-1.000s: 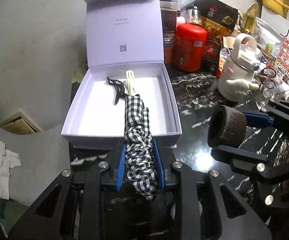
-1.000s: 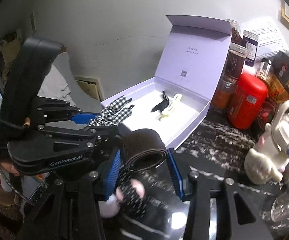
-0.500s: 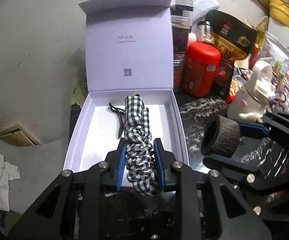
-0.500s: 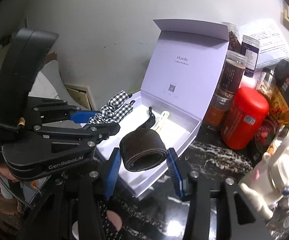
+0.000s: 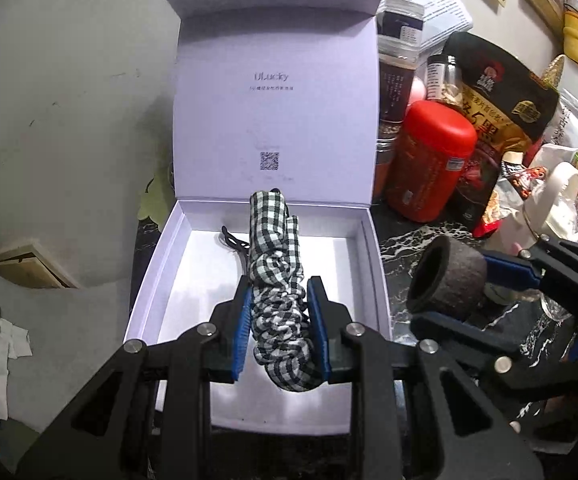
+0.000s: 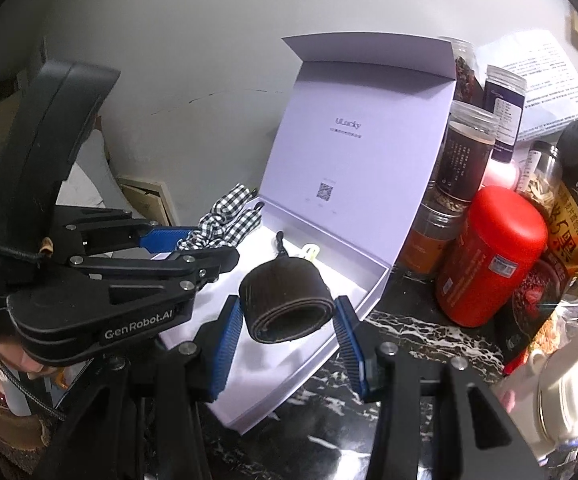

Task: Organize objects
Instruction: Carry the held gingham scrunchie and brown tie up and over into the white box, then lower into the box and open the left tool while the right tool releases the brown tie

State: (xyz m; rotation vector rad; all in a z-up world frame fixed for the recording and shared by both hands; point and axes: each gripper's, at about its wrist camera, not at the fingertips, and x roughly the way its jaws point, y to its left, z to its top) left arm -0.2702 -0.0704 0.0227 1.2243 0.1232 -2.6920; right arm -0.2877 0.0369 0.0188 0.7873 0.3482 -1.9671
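Checkered scrunchie (image 5: 280,300) is pinched between the blue fingers of the left gripper (image 5: 280,320), which are closed snug on the gathered fabric, and it's hanging right over the open lavender box (image 5: 375,256), its loose end reaching toward the back wall. So I'd say we're mid-drop-off: carrying done, letting go not done. Already in the box are a black hair clip (image 6: 280,242) and a pale yellow clip (image 6: 310,250), lying near the back by the raised lid. Right gripper (image 6: 287,320) is closed on a dark rolled band (image 6: 285,304), a coil of brownish stuff, and it's just over the box's front right corner, beside the left gripper. Next move, I guess, is lowering the scrunchie to the bare floor in front of the clips and opening the fingers, then the roll goes in next to it. Box sits on a black marbled counter (image 6: 409,344) with a red canister (image 6: 489,256), jars and snack bags crowded to the right, so there's little room on that side.
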